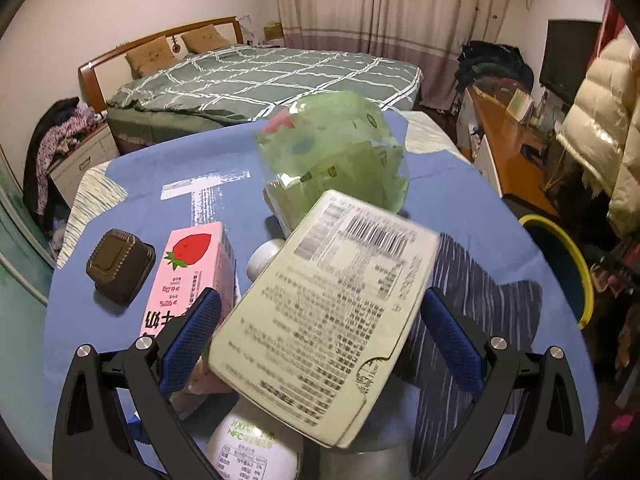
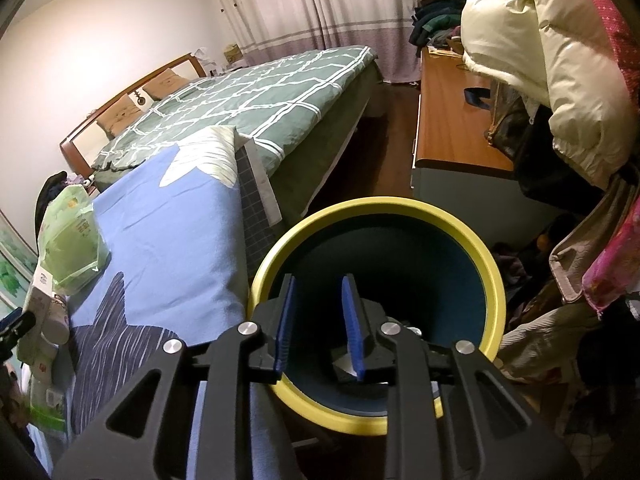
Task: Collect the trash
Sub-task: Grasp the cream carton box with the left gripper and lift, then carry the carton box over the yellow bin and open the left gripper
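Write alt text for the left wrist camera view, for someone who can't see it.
The left gripper, jaws wide open, frames a pale printed carton tilted above a blue cloth. Nearby lie a pink strawberry milk carton, a dark plastic tray, a white bottle and a green bag; a bed stands behind.

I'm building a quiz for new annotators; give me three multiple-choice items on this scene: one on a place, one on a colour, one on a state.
1. Where does the right gripper hover?
A over the yellow-rimmed dark blue bin
B over the bed
C over the desk

2. What colour is the strawberry-printed milk carton?
A green
B pink
C blue

3. How does the left gripper stand around the pale printed barcode box?
A jaws wide
B shut tight
C out of view

Answers:
1 A, the bin opening lies beyond its fingers.
2 B, its sides are pink.
3 A, both pads stand apart from the box.
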`<state>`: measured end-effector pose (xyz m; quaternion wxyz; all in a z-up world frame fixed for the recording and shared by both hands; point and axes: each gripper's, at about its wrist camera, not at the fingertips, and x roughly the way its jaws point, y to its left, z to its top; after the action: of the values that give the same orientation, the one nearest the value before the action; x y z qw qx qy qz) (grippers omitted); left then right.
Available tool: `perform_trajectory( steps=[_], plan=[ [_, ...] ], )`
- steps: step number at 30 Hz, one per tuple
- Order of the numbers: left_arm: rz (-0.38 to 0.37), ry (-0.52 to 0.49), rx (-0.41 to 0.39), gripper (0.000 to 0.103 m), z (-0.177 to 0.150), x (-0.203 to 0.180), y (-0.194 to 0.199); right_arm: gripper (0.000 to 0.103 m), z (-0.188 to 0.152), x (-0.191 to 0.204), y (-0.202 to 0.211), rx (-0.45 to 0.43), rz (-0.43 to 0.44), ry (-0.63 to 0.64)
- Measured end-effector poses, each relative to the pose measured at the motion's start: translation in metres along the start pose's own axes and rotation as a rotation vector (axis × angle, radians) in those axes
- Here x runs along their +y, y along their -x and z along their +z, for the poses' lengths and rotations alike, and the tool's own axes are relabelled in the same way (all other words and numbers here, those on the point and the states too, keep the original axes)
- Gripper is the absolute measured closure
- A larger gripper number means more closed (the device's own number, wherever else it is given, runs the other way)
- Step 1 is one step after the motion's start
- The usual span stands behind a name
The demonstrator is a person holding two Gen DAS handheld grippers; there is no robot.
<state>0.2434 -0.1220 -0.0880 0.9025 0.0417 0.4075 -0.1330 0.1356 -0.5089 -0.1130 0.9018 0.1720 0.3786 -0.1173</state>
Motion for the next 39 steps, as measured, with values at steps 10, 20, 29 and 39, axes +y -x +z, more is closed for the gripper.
perform_trajectory(
  steps=[10,20,29,39],
  plan=[
    [-0.049,-0.033,0.095,0.005,0.006,0.000,-0.023,0.078,-0.001,0.002,-0.001,0.010,0.016,0.005],
    [-0.095,0.025,0.103,0.030,-0.002,0.004,-0.020,0.078,-0.002,0.002,0.002,0.006,0.038,0.002],
    [-0.093,0.003,0.006,0.032,0.001,-0.010,0.021,0.078,-0.005,0.003,0.016,-0.016,0.062,0.001],
    [-0.214,-0.107,-0.016,0.032,-0.001,-0.087,0.042,0.078,-0.011,-0.006,0.042,-0.048,0.066,0.003]
  ],
)
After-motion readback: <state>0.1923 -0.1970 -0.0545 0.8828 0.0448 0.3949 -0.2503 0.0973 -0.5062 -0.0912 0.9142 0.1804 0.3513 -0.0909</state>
